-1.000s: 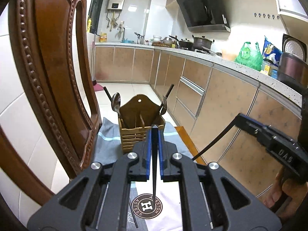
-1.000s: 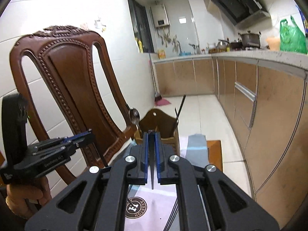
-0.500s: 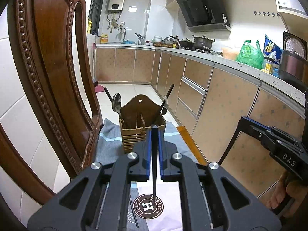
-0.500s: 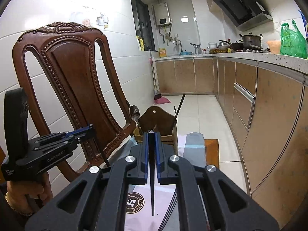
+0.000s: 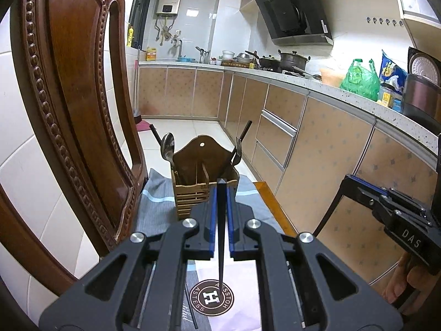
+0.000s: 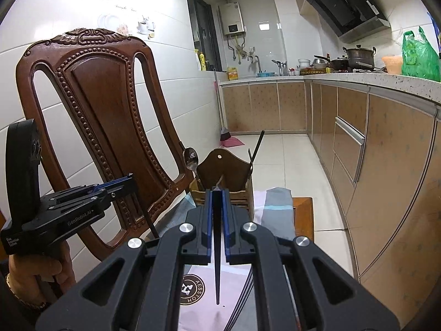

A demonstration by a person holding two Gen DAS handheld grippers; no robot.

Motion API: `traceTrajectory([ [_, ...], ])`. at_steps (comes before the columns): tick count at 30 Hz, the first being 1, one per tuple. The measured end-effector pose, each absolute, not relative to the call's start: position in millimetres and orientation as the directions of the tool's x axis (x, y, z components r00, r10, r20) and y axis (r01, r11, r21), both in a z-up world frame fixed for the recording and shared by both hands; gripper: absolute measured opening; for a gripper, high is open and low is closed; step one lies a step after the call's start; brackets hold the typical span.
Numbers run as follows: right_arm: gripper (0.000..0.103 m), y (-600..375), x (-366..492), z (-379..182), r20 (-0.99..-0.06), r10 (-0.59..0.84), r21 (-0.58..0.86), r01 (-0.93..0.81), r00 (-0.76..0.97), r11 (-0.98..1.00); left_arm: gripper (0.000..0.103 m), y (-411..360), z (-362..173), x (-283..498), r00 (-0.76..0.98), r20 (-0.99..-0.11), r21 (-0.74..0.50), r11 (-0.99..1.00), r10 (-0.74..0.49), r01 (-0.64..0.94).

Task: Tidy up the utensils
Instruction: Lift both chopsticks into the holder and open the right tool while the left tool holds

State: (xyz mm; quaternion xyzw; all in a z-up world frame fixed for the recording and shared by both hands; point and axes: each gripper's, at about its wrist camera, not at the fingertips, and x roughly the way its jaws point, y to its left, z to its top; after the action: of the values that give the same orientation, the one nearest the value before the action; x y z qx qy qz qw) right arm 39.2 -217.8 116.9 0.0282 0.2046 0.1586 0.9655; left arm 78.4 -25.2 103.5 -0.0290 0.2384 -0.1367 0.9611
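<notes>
A brown wooden utensil holder point(image 5: 204, 160) point(image 6: 223, 165) stands on a grey cloth. In it are a metal spoon point(image 5: 167, 144) point(image 6: 190, 157) on the left and a fork point(image 5: 237, 154) point(image 6: 250, 160) on the right. My left gripper point(image 5: 221, 186) point(image 6: 129, 179) is shut on a black chopstick point(image 5: 220, 248), whose tip points down over the round logo. My right gripper point(image 6: 217, 192) point(image 5: 349, 179) is shut on a second black chopstick point(image 6: 217, 262). Both grippers hover just in front of the holder, side by side.
A carved wooden chair back point(image 5: 71, 110) point(image 6: 110, 110) rises close on the left. Several thin black sticks point(image 6: 242, 295) lie on the white logo sheet point(image 5: 217, 298). The small wooden table's edge point(image 6: 303, 212) shows at right, with kitchen cabinets point(image 5: 317, 151) beyond it.
Both grippers stay shut on their chopsticks. The right wrist view has shifted slightly, so more of its chopstick shows below the fingers. Nothing else has moved.
</notes>
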Motion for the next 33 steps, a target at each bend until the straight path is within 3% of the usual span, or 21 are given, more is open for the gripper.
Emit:
traceTrajectory([
  [11,0.007,-212.7,45.3,120.2,-0.385,0.311,0.107,-0.293,0.869,0.95,0.006,-6.4,107.2,79.1,0.867,-0.421,-0.123,0.963,-0.268,0.238],
  [24,0.007,-172.2,153.5,197.5,-0.247,0.2,0.035,-0.198,0.948,0.98,0.006,34.2,103.8,97.1,0.873,-0.422,-0.173,0.967,-0.244,0.186],
  [30,0.007,-158.8,210.6,183.4,-0.228,0.136,0.044,-0.13,0.964,0.991,0.006,34.4,98.6,104.8,0.865,-0.432,-0.183,0.964,-0.255,0.192],
  [33,0.007,-160.5,234.4,163.2,-0.277,0.134,0.086,-0.114,0.951,0.99,0.006,34.4,97.1,107.4,0.863,-0.435,-0.182,0.964,-0.255,0.193],
])
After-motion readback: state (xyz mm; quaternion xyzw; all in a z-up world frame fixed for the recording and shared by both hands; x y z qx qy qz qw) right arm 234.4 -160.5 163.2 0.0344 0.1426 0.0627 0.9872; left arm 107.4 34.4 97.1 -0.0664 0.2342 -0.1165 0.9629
